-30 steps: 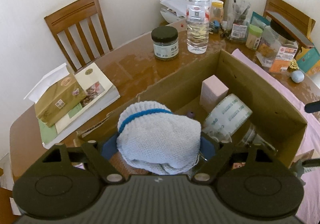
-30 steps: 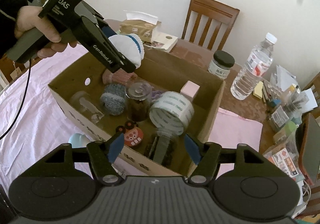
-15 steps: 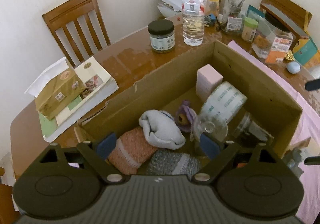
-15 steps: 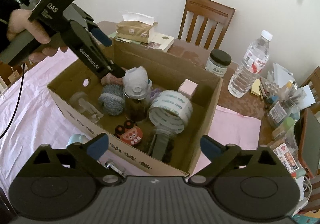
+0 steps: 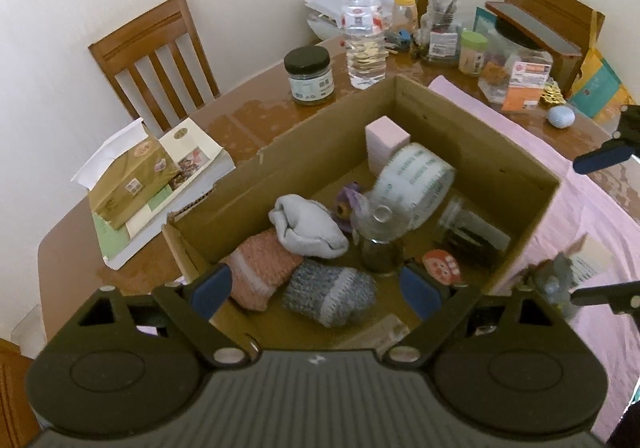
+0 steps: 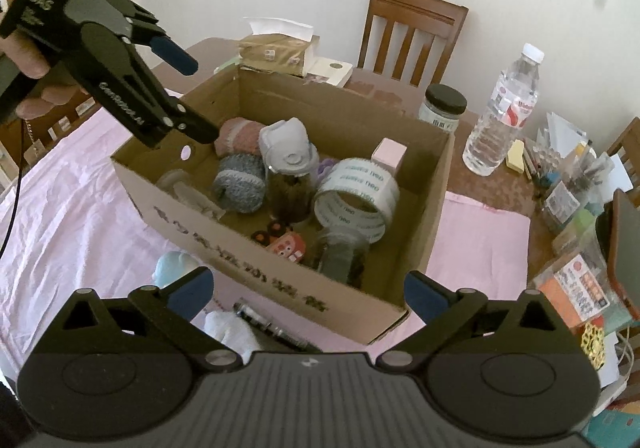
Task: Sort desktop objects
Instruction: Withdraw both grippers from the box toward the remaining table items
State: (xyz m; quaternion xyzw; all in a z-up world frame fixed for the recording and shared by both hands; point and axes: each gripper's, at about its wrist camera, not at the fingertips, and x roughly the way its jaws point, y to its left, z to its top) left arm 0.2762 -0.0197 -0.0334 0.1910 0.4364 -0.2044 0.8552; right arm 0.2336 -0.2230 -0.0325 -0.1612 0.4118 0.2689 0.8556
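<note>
tissue box (image 5: pixel 130 180) far left on the worktop (image 5: pixel 256 116), beside the cardboard box (image 5: pixel 516 168). left tool (image 6: pixel 188 100) wide, nothing between its fingers, above the box's left end. inside the box, left to right: pink sock (image 5: pixel 260 268), pale blue sock (image 5: pixel 308 228), grey sock (image 5: pixel 328 292), glass jar (image 5: pixel 380 244), tape roll (image 5: pixel 416 180). right tool (image 6: pixel 306 292) wide, holding nothing, over the box's near wall. water bottle (image 6: pixel 500 116) right of the box.
</note>
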